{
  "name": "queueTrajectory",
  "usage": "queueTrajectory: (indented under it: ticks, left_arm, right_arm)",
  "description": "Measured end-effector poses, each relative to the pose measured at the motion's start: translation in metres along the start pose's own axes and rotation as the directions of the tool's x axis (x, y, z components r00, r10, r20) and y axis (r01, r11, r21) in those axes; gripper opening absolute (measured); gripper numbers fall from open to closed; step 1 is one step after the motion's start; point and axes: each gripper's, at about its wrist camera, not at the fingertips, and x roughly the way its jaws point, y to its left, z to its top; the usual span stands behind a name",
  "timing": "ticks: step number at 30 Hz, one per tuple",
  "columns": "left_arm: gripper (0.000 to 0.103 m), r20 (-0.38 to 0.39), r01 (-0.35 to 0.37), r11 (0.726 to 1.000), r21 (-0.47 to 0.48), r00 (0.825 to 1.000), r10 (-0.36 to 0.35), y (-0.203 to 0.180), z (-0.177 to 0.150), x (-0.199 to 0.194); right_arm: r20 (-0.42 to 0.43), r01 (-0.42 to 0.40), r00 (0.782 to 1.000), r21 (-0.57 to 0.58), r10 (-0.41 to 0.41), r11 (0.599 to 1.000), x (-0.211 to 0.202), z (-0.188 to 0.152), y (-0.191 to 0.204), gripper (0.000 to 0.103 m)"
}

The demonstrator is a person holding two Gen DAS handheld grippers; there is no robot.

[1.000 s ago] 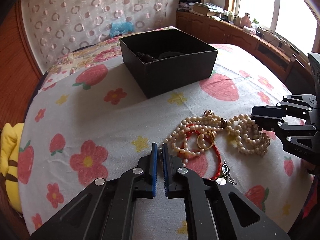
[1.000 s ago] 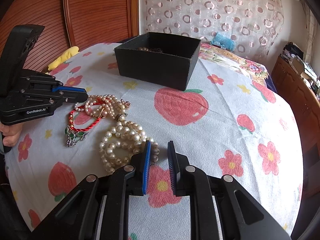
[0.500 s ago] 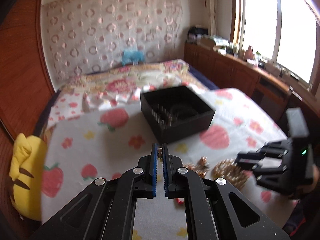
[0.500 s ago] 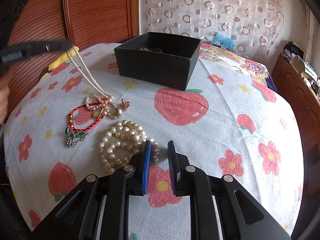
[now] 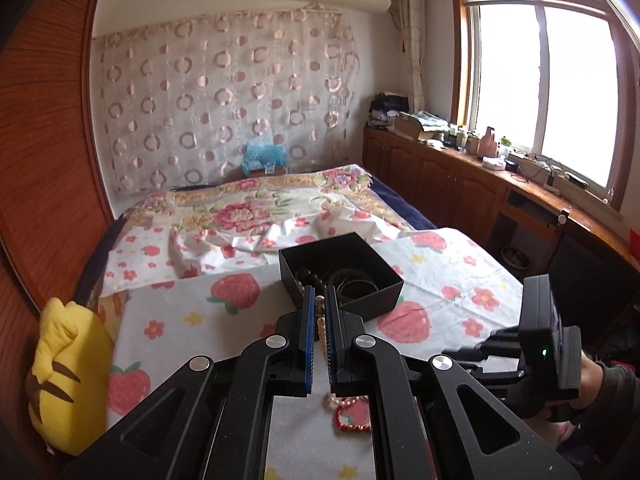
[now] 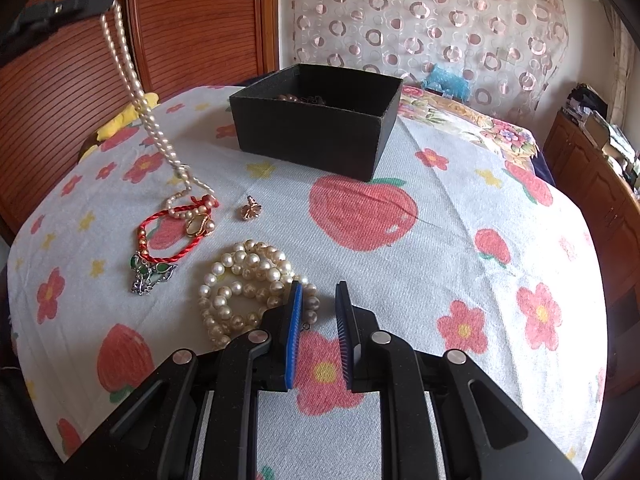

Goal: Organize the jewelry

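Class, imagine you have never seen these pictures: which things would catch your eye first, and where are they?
First, the long white pearl strand hanging from the left gripper at upper left, its lower end reaching the flowered bedcover. Next, the open black cardboard box at the bed's middle. Then the coiled cream pearl necklace and red cord bracelet lying before the right gripper.

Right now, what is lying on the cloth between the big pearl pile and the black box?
A small gold flower earring lies between the pearl pile and the black box, seen in the right wrist view.
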Motion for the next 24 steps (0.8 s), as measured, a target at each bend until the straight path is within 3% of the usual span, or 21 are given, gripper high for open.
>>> queueTrajectory:
  ticks: [5,17,24]
  left_arm:
    - [0.004,0.025,-0.004,1.000,-0.001,1.000,0.004,0.003,0.008,-0.007]
    - [0.004,0.072,-0.016,1.000,-0.010,0.997,0.016,0.013,0.027,-0.020]
    - [0.004,0.103,-0.013,1.000,0.000,0.995,0.013,0.011,0.042,-0.026]
  right_arm:
    - [0.007,-0.009,1.000,0.003,0.009,1.000,-0.006,0.007,0.000,0.008]
    - [0.209,0.041,0.978,-0.052,-0.029,0.998,-0.090,0.066,0.004,0.008]
    - [0.280,0.078,0.958,-0.074,-0.055,0.994,-0.120,0.097,0.002,0.008]
